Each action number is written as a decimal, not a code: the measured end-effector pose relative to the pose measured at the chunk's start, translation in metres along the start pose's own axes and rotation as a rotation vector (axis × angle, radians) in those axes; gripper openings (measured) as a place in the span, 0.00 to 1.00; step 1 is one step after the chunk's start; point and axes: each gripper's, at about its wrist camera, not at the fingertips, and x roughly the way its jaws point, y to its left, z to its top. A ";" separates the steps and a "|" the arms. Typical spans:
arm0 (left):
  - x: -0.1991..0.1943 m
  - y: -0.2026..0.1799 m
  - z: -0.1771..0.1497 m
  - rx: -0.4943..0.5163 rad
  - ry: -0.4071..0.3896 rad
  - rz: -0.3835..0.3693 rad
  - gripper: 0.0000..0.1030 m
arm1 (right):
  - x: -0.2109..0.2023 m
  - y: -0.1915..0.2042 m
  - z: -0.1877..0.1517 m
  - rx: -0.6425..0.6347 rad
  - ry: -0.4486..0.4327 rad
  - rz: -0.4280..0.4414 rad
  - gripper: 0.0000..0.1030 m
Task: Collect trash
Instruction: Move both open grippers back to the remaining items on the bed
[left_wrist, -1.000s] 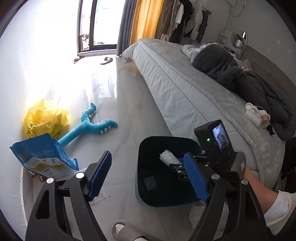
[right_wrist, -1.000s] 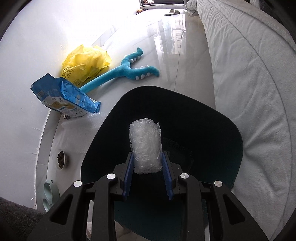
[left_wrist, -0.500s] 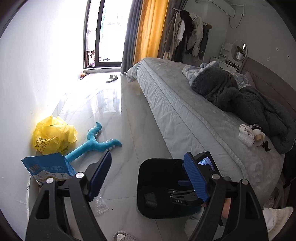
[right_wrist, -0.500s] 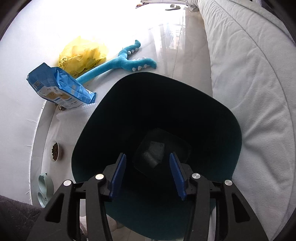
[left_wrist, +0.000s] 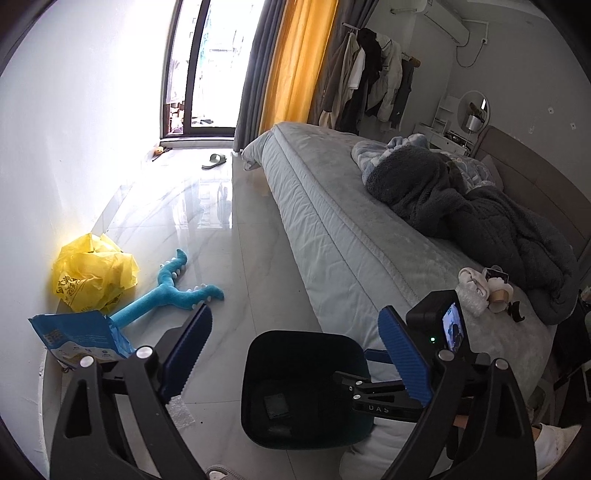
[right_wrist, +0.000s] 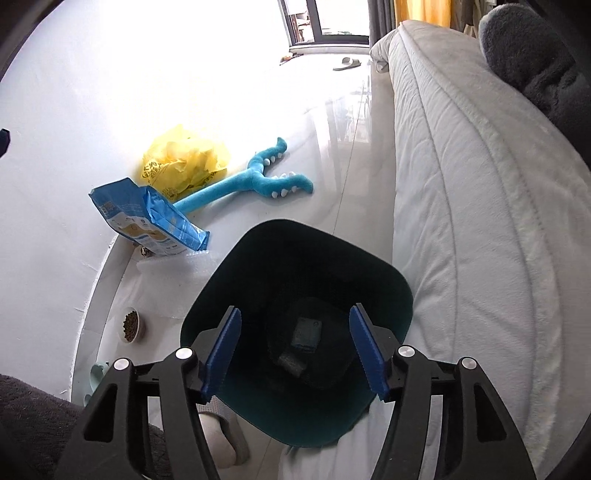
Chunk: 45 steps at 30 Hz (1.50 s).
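Holding both tools wide open and empty, we note the right gripper (right_wrist: 295, 349) above the dark bin (right_wrist: 388, 280), the left gripper (left_wrist: 295, 350) beside it; trash (right_wrist: 306, 332) lies inside, a blue bag (right_wrist: 147, 218) beyond it.

The right gripper (right_wrist: 295, 350), which gripped a bubble-wrap roll over the bin (right_wrist: 400, 291) a second ago, now gapes wide and empty, higher above it. The left gripper (left_wrist: 295, 350) tilts up, showing more room.
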 end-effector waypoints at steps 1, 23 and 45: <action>0.000 -0.003 0.001 0.000 -0.004 -0.004 0.91 | -0.007 -0.002 0.001 -0.003 -0.015 0.000 0.62; 0.028 -0.096 0.010 0.079 -0.005 -0.139 0.92 | -0.143 -0.089 -0.022 0.025 -0.307 -0.132 0.68; 0.084 -0.186 -0.003 0.155 0.093 -0.240 0.92 | -0.202 -0.182 -0.076 0.075 -0.348 -0.266 0.75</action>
